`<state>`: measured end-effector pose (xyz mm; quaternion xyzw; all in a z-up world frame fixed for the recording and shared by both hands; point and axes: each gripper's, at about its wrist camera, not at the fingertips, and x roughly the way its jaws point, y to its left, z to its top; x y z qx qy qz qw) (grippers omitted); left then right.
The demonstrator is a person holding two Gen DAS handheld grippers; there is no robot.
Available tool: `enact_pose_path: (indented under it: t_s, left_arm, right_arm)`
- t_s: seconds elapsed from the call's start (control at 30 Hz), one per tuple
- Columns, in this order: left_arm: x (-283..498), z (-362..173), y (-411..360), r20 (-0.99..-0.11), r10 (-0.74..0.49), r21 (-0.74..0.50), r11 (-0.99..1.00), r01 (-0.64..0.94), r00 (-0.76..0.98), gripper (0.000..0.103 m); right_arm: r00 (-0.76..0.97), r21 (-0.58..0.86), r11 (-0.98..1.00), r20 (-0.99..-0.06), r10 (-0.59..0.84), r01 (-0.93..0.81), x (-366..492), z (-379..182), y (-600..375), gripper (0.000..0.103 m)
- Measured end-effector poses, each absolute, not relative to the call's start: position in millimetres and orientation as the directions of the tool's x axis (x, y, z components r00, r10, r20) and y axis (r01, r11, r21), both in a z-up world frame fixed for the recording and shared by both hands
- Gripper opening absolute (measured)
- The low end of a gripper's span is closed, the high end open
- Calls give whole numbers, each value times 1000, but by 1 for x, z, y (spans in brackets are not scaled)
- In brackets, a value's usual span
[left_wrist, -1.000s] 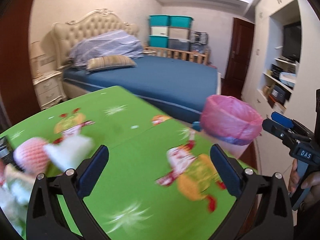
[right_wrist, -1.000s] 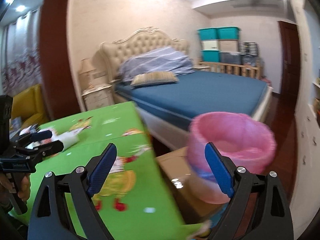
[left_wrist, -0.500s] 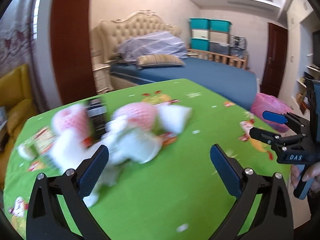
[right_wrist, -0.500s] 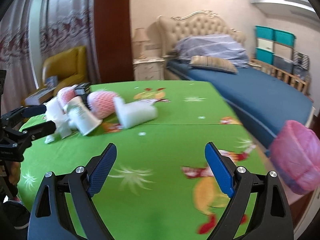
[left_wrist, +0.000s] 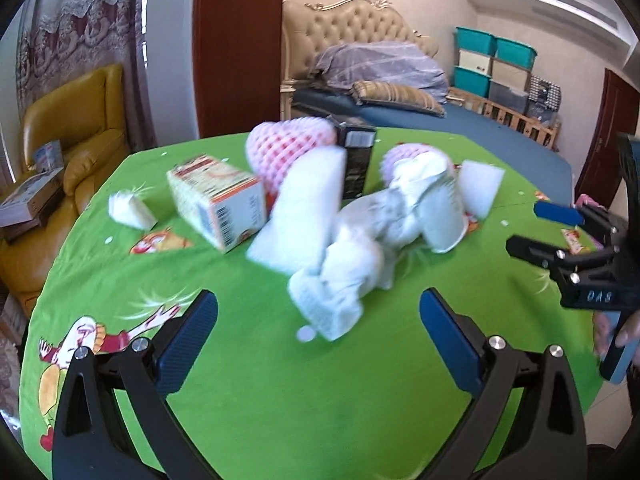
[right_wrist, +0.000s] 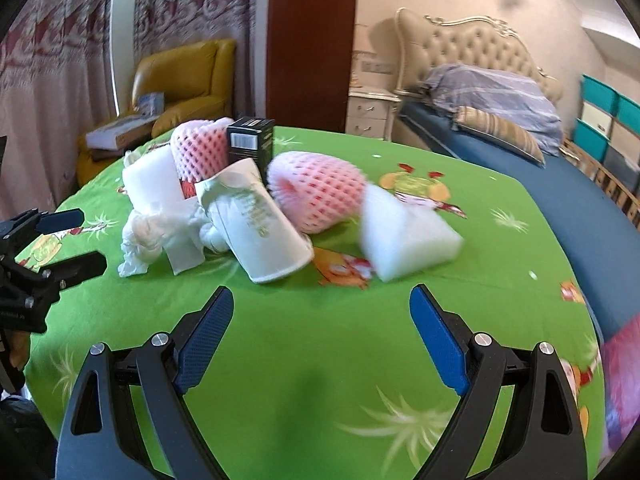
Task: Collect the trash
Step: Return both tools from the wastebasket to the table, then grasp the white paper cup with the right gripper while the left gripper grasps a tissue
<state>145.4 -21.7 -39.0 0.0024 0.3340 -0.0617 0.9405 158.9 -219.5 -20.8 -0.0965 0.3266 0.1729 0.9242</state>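
Observation:
A pile of trash lies on the green tablecloth (left_wrist: 280,380): crumpled white tissue (left_wrist: 352,264), a white paper cup (right_wrist: 260,224), two pink foam fruit nets (right_wrist: 320,196) (left_wrist: 288,148), a white foam block (right_wrist: 404,236), a black carton (right_wrist: 252,140), and an orange-printed box (left_wrist: 220,200). My left gripper (left_wrist: 318,332) is open and empty just in front of the tissue. My right gripper (right_wrist: 320,336) is open and empty, a little short of the cup and foam block. The pink-lined bin (right_wrist: 624,384) shows at the right edge of the right wrist view.
A small foam scrap (left_wrist: 130,210) lies on the table's far left. A yellow armchair (left_wrist: 76,132) with boxes stands to the left, a blue bed (right_wrist: 520,160) behind the table, and stacked storage bins (left_wrist: 492,64) beyond it.
Both grippers swung left from the pink bin toward the trash pile, which now sits centered and closer in both views. Both stayed open.

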Motion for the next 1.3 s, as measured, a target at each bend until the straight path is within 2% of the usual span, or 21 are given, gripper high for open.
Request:
enact_pose_path:
  t_s: [0.33,0.6,0.63,0.73,0.77,0.9,0.97,1.03,1.1,1.3]
  left_arm:
    - [136,-44,4,-625,-28,-47,999,-2,780,95]
    - [133,-43,-1,-639,-28,-35,999,7,769,94]
    - [133,-44,-1,-640,-29,-34,999,9,767,94]
    - [135,-45,-4,-645,-39,-34,999,23,764,90]
    - [136,-46,-5,-646,-42,-35,999,26,762,89]
    - [140,-48,-16,-659,-82,-46,997,68,747,78]
    - [142,-50,-23,-665,-100,-46,995,93,740,75]
    - [147,-52,-32,-668,-110,-38,993,113,736,63]
    - [154,-53,-43,-676,-121,-33,990,135,727,58]
    - [172,-52,-66,-681,-129,-21,987,157,721,58]
  right_arm:
    - [701,-95,891,-656,280,-445,191,-22,-174,85]
    - [686,-103,892,-679,260,-440,214,-29,-155,85]
    - [684,-105,891,-682,259,-443,215,-30,-155,82]
    - [669,-68,883,-681,299,-464,214,-27,-158,56]
    - [676,-69,887,-675,295,-456,212,-26,-160,53]
    - [681,-37,889,-658,322,-456,200,-22,-172,50]
    - [688,-24,893,-647,330,-450,193,-18,-179,49]
    - [696,0,897,-630,344,-443,184,-13,-189,49]
    - [704,17,899,-616,354,-437,176,-10,-197,49]
    - [720,49,906,-590,366,-420,159,-5,-217,49]
